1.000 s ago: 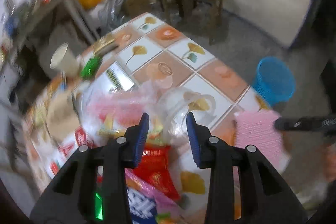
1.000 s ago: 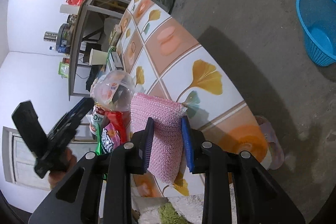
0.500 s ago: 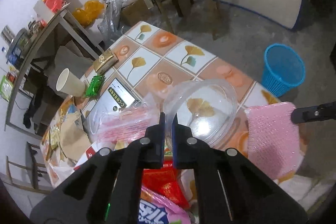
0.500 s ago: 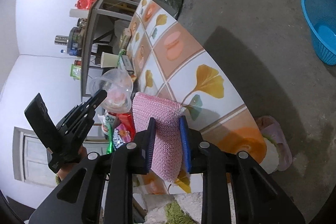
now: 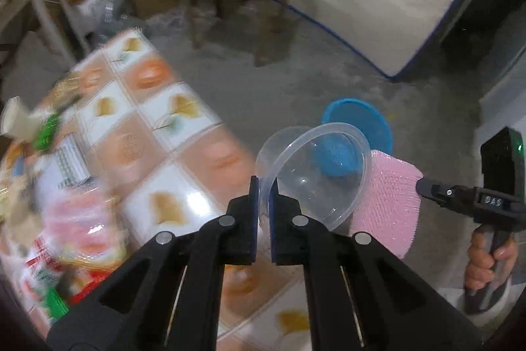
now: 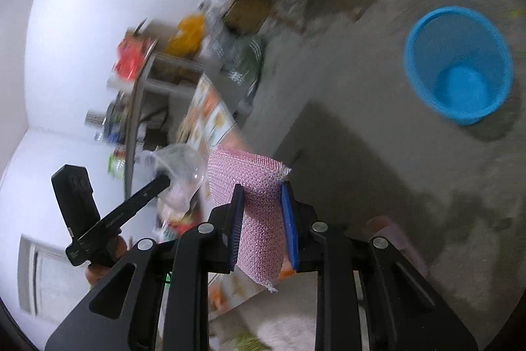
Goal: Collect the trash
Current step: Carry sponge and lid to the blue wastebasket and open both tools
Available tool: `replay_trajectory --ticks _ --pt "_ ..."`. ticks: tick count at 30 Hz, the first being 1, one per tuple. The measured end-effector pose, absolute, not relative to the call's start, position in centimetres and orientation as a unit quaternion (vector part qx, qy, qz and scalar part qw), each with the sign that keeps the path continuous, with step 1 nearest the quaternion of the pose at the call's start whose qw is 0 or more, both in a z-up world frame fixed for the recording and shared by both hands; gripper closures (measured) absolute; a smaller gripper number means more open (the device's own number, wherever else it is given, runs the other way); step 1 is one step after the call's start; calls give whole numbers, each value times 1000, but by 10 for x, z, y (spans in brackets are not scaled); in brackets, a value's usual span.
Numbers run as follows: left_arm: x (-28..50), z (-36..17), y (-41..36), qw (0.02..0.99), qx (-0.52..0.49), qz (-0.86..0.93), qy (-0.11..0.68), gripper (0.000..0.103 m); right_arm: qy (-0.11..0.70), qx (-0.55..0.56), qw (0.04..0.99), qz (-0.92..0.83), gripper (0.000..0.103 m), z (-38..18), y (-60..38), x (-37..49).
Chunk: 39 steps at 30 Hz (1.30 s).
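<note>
Past the tiled tablecloth's (image 5: 184,153) edge, the left gripper (image 5: 263,186) pinches the rim of a clear plastic bowl (image 5: 315,173) held in the air, the blue wastebasket (image 5: 358,124) at its 1 o'clock. The right gripper (image 6: 261,196) is clamped on a pink mesh scouring cloth (image 6: 253,203), with the wastebasket (image 6: 457,64) at 2 o'clock. Writing on the right gripper's body is too small to read.

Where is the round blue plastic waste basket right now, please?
The round blue plastic waste basket stands on the grey concrete floor, upper right in the right wrist view, beyond the table; nothing shows inside it.
</note>
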State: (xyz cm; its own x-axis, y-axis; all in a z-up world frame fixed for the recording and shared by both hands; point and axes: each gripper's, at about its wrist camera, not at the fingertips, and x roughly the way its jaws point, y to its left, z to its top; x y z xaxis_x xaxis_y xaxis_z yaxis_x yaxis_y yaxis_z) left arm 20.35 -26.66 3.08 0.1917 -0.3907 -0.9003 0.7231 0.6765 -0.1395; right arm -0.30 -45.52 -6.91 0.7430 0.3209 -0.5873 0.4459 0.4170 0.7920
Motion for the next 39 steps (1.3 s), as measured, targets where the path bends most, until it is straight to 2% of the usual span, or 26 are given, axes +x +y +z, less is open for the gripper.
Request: replay_trajectory --ticks 8,16,18,19,20,25,30,36,37,39 --pt "195 -35 -413 693 166 -414 567 99 341 545 741 -193 80 -99 -558 -52" --pt "180 -94 -535 656 182 -425 596 98 335 539 709 -307 78 -134 -633 -51" --pt "182 -104 -557 652 176 -432 598 78 327 540 702 -330 75 -148 -653 -45" --pt "181 -108 -567 653 177 -436 594 44 326 541 699 -336 71 -153 -659 -45" --pt "180 -110 -572 662 177 -432 586 33 331 537 693 -349 66 -163 -667 -43" --pt "180 -110 -568 669 168 -439 575 33 336 546 668 -377 64 -184 -673 -54" --pt "184 -92 -537 682 147 -453 555 33 352 515 689 -370 63 -178 -659 -62" --pt "166 -45 -483 714 158 -471 494 33 367 435 739 -361 40 -131 -620 -70" --pt "163 -39 -475 717 164 -472 486 33 370 419 747 -359 31 -122 -614 -69" --pt "154 -22 -456 719 176 -479 473 32 375 369 771 -359 19 -98 -591 -62"
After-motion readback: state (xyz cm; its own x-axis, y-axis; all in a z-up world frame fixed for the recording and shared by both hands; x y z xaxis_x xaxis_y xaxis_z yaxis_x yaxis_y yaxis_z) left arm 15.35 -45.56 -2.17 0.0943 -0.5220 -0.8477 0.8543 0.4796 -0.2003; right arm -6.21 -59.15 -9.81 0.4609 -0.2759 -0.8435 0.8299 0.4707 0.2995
